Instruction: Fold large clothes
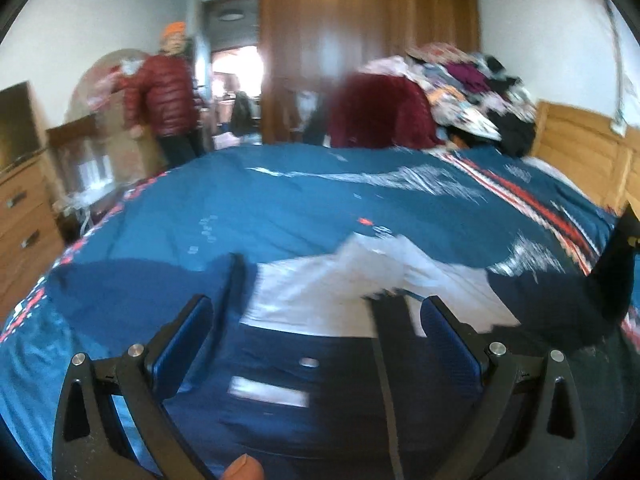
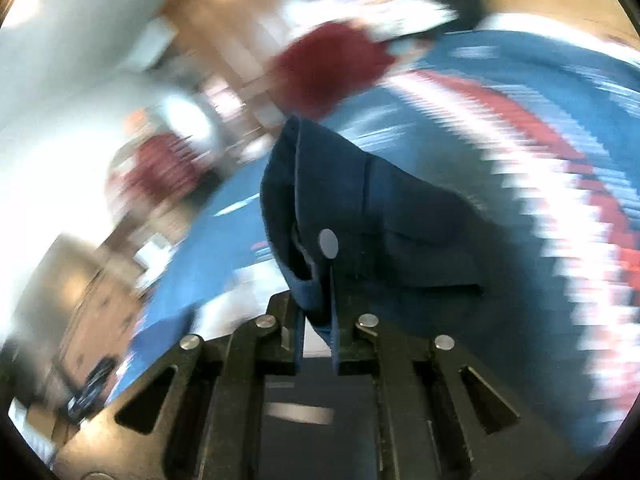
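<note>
Navy fabric, trousers by the look of the waistband and snap: the garment (image 1: 320,380) lay on the blue bedspread (image 1: 260,208) right under and ahead of our left gripper (image 1: 316,336), pale lining or pocket cloth turned out on top. Left jaws stood wide apart, straddling the cloth, gripping nothing we could see. Our right gripper (image 2: 316,320) was clamped tight on a fold of the same garment (image 2: 360,208) near the round snap (image 2: 328,243), holding that end up off the bed.

Key relation, as we judged it: the lifted end sat to the right of the left gripper, the flat part directly between the left fingers, so left was nearer the lying portion and could pin or pick it while right carried its end over. Long axis seemed to run roughly left-right across the bed; not certain.

Right view was smeared by motion, background unreadable. Garment's full outline was cut off at the frame bottom; legs not visible. Beyond: clothes pile (image 1: 460,92), wardrobe (image 1: 360,40), a person in a red jacket (image 1: 164,92) standing well apart.
</note>
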A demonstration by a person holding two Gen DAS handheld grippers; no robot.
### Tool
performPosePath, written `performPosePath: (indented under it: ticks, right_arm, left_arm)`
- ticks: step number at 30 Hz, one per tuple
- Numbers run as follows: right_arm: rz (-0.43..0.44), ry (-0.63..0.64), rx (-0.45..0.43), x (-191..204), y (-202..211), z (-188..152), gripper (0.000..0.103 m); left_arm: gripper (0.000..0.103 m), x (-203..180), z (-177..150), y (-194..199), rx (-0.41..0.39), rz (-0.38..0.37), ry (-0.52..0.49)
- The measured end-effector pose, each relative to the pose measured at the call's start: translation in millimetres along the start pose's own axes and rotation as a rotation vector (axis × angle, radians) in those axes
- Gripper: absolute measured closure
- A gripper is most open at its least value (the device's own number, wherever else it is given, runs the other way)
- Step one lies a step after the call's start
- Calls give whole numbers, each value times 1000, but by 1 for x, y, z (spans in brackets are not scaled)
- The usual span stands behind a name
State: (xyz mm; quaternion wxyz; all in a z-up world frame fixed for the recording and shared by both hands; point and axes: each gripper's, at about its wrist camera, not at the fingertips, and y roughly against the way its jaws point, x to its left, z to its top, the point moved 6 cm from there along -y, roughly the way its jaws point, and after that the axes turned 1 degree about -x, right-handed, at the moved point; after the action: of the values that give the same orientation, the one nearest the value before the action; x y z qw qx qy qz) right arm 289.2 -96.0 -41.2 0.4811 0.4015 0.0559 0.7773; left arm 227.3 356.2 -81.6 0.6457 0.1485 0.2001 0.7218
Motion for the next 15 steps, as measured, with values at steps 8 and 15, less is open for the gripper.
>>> performPosePath:
  ticks: [8,15]
  right_arm:
    - [259,217,313,242,-210,-128,74]
    - [147,200,353,200,-180,-190,54]
  left_arm:
    - [0,108,15,27,-14,75,107]
    - [0,137,-25,-16,122,33,148]
